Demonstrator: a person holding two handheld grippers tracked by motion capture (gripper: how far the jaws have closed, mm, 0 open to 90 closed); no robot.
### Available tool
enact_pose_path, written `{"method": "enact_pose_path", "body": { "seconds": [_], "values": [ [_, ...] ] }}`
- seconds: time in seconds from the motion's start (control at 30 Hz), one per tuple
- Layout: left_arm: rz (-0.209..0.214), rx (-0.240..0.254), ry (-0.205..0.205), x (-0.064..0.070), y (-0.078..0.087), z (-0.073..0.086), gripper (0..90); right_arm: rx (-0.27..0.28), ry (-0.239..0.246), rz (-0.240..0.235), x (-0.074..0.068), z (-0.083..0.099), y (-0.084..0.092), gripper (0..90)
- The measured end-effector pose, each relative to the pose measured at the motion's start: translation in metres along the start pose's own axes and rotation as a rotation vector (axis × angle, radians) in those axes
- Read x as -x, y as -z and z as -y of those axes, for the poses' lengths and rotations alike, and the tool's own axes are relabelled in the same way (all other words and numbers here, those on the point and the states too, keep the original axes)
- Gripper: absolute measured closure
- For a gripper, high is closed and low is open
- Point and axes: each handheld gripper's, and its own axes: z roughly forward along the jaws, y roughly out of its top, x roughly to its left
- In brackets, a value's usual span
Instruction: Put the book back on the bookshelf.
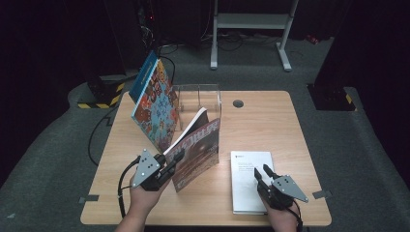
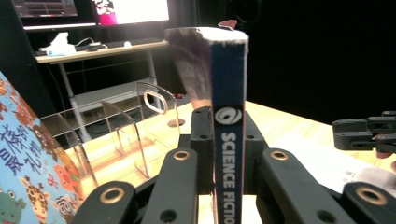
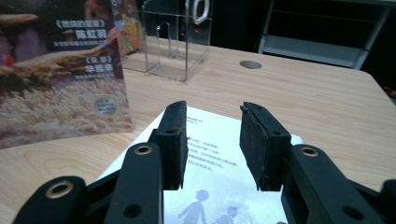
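Note:
My left gripper (image 1: 176, 157) is shut on the blue spine of a science fiction magazine (image 2: 229, 93). It holds the magazine (image 1: 198, 150) upright and slightly tilted at the table's front middle. A clear acrylic book rack (image 1: 210, 96) stands behind it. A large colourful picture book (image 1: 157, 104) leans in the rack's left end. To the right, a white book (image 1: 246, 179) lies flat near the front edge. My right gripper (image 1: 262, 173) hovers low over that book (image 3: 219, 186); its jaws stand open with nothing between them (image 3: 212, 140).
The wooden table (image 1: 270, 121) has a round cable hole (image 1: 238, 103) at the back. Beyond the table a white metal frame (image 1: 251, 21) stands on grey carpet. The rack's dividers (image 2: 135, 126) stand just ahead of the magazine.

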Motion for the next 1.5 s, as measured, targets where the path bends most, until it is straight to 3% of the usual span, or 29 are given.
{"method": "enact_pose_path", "body": {
  "seconds": [0.3, 0.47, 0.63, 0.8, 1.03, 1.27, 1.5],
  "values": [
    [0.016, 0.004, 0.027, -0.002, 0.001, 0.001, 82.7, -0.024, 0.024, -0.044, 0.006, 0.000, -0.001, 60.7],
    [0.018, 0.001, 0.048, -0.005, 0.000, 0.000, 82.8, -0.048, 0.013, -0.012, 0.013, -0.002, -0.005, 59.9],
    [0.022, -0.002, 0.044, -0.002, 0.000, -0.001, 83.2, -0.070, 0.011, 0.022, 0.014, 0.000, -0.004, 58.4],
    [0.011, -0.011, 0.019, 0.004, -0.002, -0.004, 83.5, -0.073, 0.009, 0.004, 0.014, 0.000, -0.003, 57.4],
    [-0.006, -0.027, 0.023, 0.006, -0.014, -0.015, 83.7, -0.071, 0.006, -0.033, 0.017, -0.002, -0.001, 58.3],
    [-0.028, -0.034, 0.058, 0.000, -0.024, -0.023, 83.8, -0.063, -0.010, -0.057, 0.020, -0.003, 0.003, 59.1],
    [-0.084, -0.021, 0.043, -0.009, -0.030, -0.034, 83.7, -0.048, -0.029, -0.046, 0.027, -0.003, 0.004, 57.6]
  ]
}}
